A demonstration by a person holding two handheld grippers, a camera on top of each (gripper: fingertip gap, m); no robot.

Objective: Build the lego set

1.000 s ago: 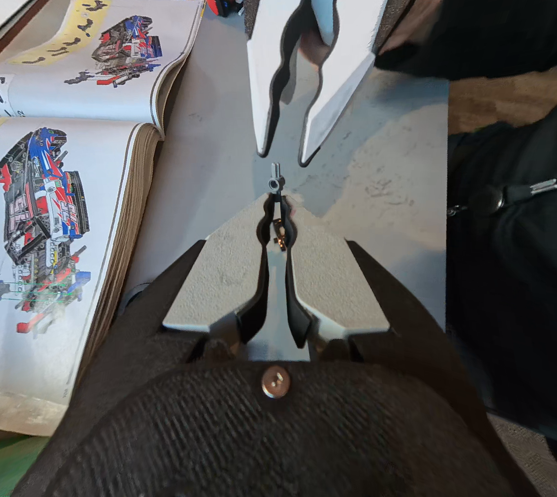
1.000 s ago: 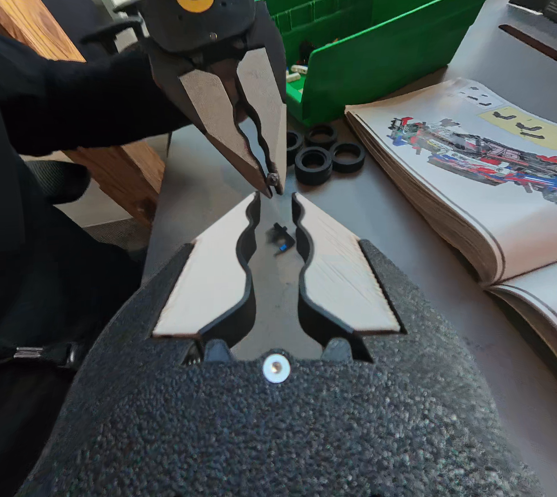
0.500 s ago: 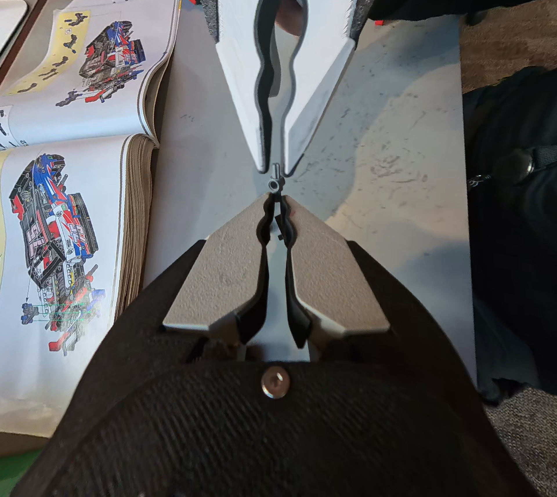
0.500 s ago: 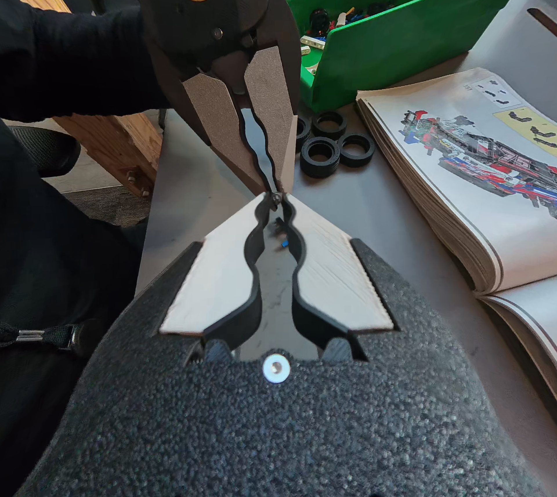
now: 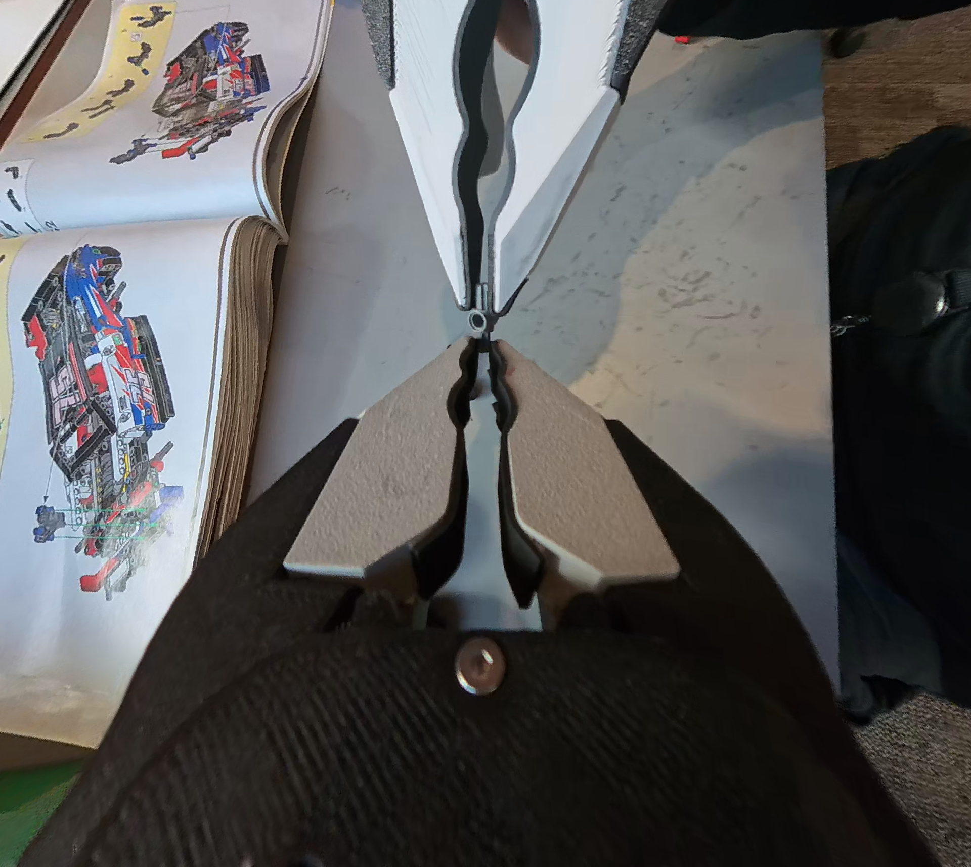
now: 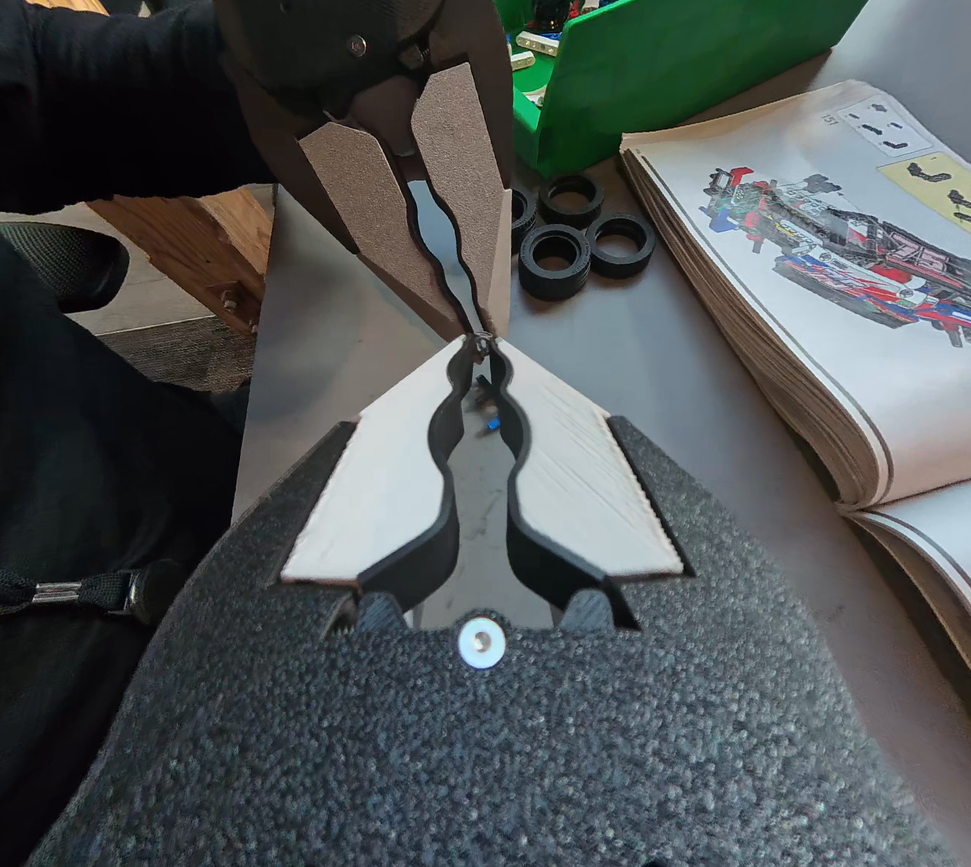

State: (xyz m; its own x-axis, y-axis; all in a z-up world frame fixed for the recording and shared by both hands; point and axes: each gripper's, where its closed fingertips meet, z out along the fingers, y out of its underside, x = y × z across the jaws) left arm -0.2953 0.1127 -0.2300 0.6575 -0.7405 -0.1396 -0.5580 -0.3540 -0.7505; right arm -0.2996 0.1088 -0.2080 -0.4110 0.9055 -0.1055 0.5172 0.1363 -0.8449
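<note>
The left gripper (image 5: 481, 345) and the right gripper (image 5: 478, 303) meet tip to tip above the grey table (image 5: 683, 221). Both sets of jaws are closed on one small grey connector piece (image 5: 478, 316), the left on its near end and the right on its far stem. This two-sided hold likely serves a handover or a re-grip. The open instruction book (image 5: 131, 263) lies to the left for reference. Black tyres (image 6: 570, 245) and the green parts bin (image 6: 683, 27) sit beyond.
</note>
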